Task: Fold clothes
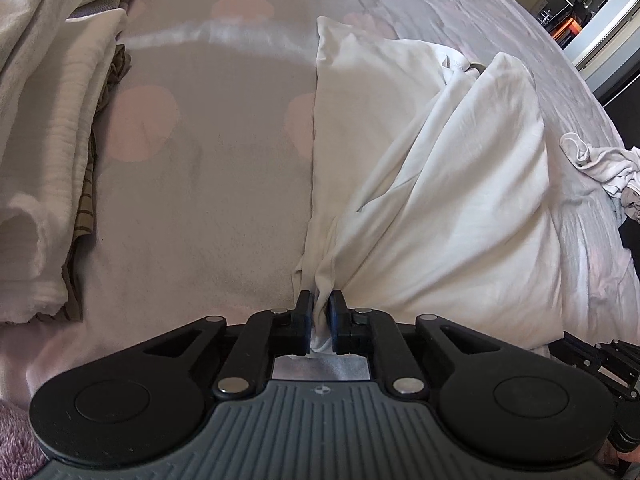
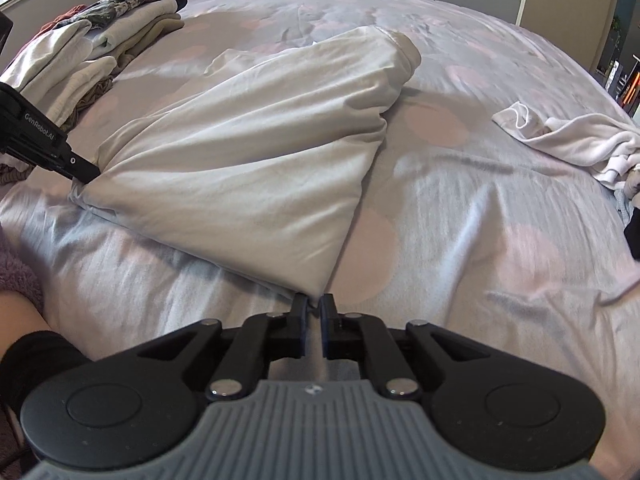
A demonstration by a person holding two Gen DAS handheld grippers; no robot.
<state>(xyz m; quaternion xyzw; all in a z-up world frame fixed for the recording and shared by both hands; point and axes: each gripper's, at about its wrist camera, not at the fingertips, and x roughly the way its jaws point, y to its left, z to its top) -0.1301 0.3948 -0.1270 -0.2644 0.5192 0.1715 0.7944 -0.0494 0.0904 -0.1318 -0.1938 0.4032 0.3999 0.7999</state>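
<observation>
A white garment point(image 1: 440, 200) lies partly folded on the bed, also in the right wrist view point(image 2: 256, 160). My left gripper point(image 1: 320, 312) is shut on a bunched corner of it at its near left edge; that gripper shows at the left of the right wrist view point(image 2: 86, 174). My right gripper point(image 2: 314, 312) is nearly shut at the garment's near right corner, with a thin edge of cloth between the fingertips. The right gripper's body shows at the lower right of the left wrist view point(image 1: 600, 364).
A grey duvet with pink spots point(image 2: 480, 208) covers the bed. A stack of folded clothes point(image 1: 52, 140) lies at the left, also seen in the right wrist view point(image 2: 100, 44). A crumpled white garment point(image 2: 580, 148) lies at the right. A doorway point(image 1: 592, 12) is beyond the bed.
</observation>
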